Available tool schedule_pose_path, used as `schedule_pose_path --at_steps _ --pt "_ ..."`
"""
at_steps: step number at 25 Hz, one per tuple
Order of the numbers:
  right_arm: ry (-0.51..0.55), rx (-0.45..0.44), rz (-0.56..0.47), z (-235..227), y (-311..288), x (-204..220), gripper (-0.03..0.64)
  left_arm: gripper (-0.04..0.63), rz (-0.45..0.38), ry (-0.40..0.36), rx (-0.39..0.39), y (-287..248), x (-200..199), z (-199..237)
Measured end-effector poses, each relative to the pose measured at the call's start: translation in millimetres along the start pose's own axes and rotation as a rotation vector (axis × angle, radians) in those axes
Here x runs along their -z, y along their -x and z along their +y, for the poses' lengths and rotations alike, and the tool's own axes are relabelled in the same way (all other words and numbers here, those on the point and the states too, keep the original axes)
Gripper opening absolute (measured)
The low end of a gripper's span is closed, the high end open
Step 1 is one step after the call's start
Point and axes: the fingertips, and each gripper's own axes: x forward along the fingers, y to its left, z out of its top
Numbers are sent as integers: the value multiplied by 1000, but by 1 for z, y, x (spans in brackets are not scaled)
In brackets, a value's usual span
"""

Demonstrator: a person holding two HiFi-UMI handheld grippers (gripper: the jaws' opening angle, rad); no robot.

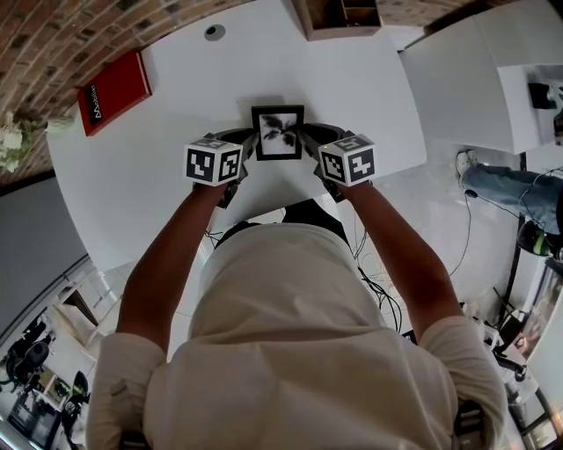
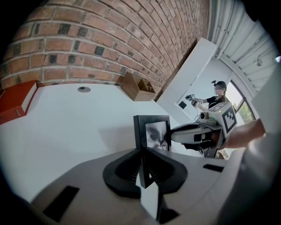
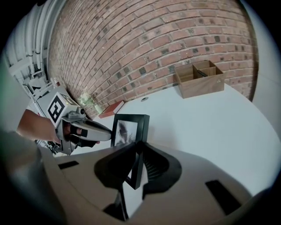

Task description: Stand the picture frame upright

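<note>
Nearest, a person's bare forearms reach forward from a pale shirt (image 1: 290, 352). Each hand carries tongs topped by a cube of black-and-white square markers.

The left tongs (image 2: 143, 153) are clamped on the left edge of the picture frame (image 1: 278, 133), with the dark pads pressing its black moulding. The right tongs (image 3: 137, 151) are clamped the same way on its right edge.

The frame is small, square-cornered and black. It holds a black-and-white print of a leafy sprig on a pale ground. It is held between the two hands over the middle of the white desk (image 1: 176, 141), face tilted towards the person. Whether its lower edge touches the desk cannot be told.

Farther left lies a red book (image 1: 116, 90) with white lettering too small to read. Beyond are a round grommet (image 1: 215, 32), an open wooden box (image 1: 343, 18) and a brick wall (image 1: 53, 44).
</note>
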Motion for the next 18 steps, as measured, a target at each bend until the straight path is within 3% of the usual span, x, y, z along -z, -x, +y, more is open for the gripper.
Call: schedule_pose_path --at_steps 18 --pt "92 0 -58 -30 23 -25 51 21 -31 -88 -27 -17 -34 -22"
